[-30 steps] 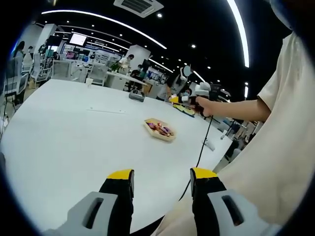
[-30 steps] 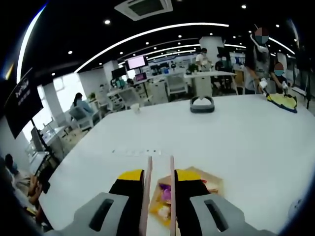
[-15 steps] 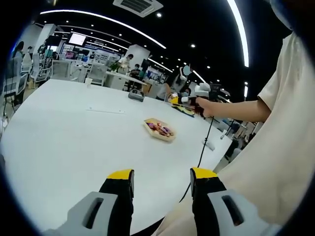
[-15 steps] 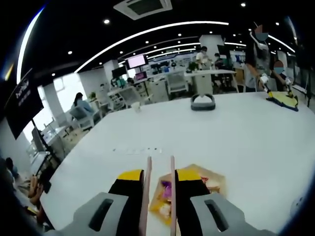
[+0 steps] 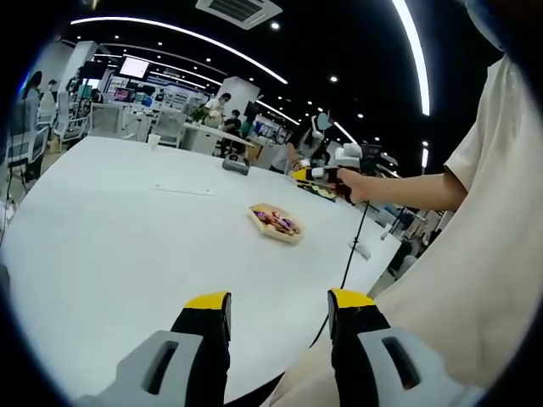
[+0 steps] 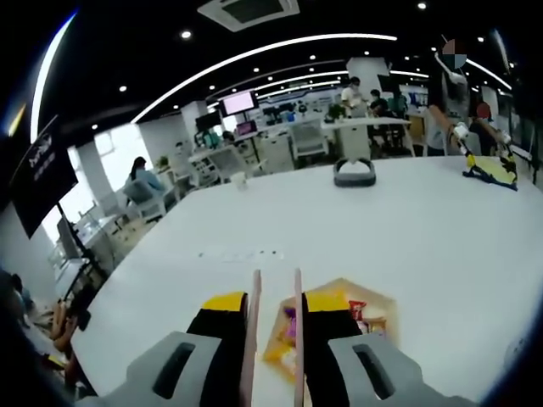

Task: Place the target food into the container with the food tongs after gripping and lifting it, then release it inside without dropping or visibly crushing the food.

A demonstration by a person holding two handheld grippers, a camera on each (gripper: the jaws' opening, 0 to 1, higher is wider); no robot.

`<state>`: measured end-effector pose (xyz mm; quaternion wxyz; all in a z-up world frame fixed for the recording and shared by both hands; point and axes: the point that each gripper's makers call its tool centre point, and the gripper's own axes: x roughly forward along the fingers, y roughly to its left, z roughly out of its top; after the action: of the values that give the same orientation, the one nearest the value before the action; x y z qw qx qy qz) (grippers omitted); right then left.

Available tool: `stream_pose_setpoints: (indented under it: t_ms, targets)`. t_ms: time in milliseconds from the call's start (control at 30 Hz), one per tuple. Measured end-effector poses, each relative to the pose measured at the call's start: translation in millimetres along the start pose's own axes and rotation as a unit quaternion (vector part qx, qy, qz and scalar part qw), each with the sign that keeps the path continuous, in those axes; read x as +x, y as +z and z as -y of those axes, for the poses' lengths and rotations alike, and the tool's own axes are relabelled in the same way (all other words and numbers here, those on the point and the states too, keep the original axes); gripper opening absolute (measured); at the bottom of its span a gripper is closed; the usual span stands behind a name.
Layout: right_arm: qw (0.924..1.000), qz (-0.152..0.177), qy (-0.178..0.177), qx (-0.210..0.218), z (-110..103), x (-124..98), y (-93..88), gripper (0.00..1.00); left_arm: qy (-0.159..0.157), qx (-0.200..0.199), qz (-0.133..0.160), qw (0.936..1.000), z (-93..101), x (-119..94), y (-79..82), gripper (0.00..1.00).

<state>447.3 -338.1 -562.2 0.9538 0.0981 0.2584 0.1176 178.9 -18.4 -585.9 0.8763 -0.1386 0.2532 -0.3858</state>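
Note:
A hexagonal wooden tray [image 5: 276,223] of wrapped snacks lies on the white table [image 5: 127,237], well ahead of my left gripper [image 5: 278,303]. That gripper hovers open near the table's edge with nothing between its yellow-tipped jaws. My right gripper [image 5: 335,173] is held in a hand above and beyond the tray. In the right gripper view, my right gripper [image 6: 276,315] is shut on the food tongs [image 6: 254,326], whose two thin blades point down at the tray [image 6: 369,307]. Purple and yellow snacks [image 6: 287,326] show between the blades, which hold no food.
A grey rounded object [image 6: 355,174] sits farther across the table. A black cable [image 5: 349,250] hangs from the right hand past the table edge. At the far end another person works over a yellow item [image 6: 490,173]. Office desks and chairs stand behind.
The right gripper view has shifted slightly, so more of the tray's right side shows beside the jaws. The left gripper view is the same.

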Motion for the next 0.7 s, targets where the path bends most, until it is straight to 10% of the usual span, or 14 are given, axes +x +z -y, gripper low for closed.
stream_pose_setpoints:
  t_ms: [700]
  targets:
    - [0.9944, -0.054, 0.084, -0.034, -64.9, 14.5, -36.8, 0.25, -0.001, 0.0, 0.005, 1.0, 0.4, -2.3, 0.6, 0.45]
